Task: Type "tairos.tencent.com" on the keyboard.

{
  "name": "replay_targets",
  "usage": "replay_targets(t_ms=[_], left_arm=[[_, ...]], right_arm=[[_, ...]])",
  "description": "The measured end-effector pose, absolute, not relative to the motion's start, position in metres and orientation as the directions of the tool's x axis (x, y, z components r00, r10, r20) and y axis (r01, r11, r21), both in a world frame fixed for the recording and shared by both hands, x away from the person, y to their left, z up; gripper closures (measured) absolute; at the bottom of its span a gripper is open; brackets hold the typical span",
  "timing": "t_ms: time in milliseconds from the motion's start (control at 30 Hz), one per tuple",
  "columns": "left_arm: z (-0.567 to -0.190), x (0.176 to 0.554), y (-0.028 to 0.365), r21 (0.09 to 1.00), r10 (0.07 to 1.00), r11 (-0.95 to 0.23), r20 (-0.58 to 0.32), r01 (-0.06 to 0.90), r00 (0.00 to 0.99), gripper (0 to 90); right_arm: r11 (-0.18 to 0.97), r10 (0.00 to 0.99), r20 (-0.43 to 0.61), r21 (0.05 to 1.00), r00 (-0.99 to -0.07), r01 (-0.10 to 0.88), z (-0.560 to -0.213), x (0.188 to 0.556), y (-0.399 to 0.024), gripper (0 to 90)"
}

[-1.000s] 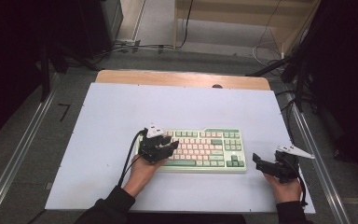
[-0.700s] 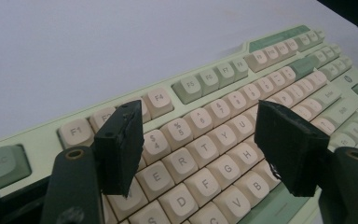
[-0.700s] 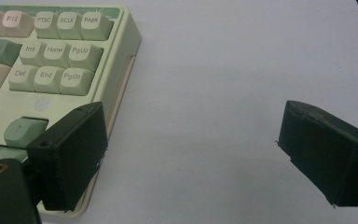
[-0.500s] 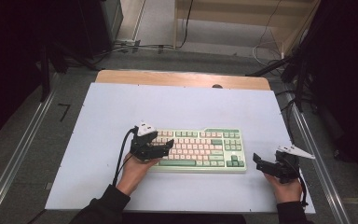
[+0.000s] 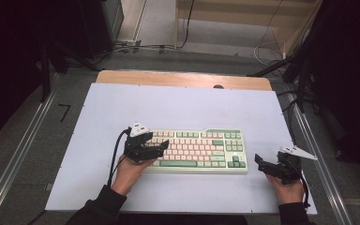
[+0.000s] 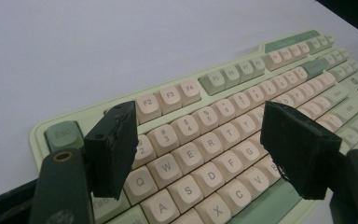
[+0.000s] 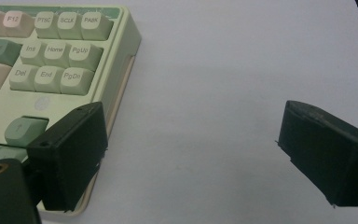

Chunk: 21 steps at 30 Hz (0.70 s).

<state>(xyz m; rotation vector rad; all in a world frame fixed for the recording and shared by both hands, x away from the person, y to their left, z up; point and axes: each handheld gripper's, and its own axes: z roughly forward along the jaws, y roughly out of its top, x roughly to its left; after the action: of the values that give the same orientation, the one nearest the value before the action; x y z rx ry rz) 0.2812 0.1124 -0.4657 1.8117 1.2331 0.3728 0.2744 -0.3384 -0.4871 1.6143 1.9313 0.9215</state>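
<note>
Black jaws of the left gripper (image 5: 161,149) stand wide apart over the left end of the keyboard (image 5: 201,150), having just been opening, with nothing pressed between them; in the left gripper view they straddle the letter keys without gripping. At the near right corner of the bench (image 5: 178,105), the right gripper (image 5: 258,164) sits just beside the keyboard's right end, its jaws wide too, bare white surface between them in the right gripper view. Green and cream, the keyboard lies flat on the near half of the bench, parallel to the near edge.
</note>
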Motion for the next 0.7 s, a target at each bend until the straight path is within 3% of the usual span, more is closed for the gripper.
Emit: replay_targets(t_ms=[567,700], left_arm=[[-0.467,0.272,0.133,0.799,0.875,-0.086,-0.224,0.595,0.428,28.7],[-0.47,0.271,0.137,0.794,0.879,-0.086,-0.224,0.601,0.422,33.8]], right_arm=[[0.088,0.975,0.073,0.738,-0.209,0.669,-0.487,0.274,-0.34,6.2],[0.089,0.975,0.072,0.738,-0.209,0.669,-0.487,0.274,-0.34,6.2]])
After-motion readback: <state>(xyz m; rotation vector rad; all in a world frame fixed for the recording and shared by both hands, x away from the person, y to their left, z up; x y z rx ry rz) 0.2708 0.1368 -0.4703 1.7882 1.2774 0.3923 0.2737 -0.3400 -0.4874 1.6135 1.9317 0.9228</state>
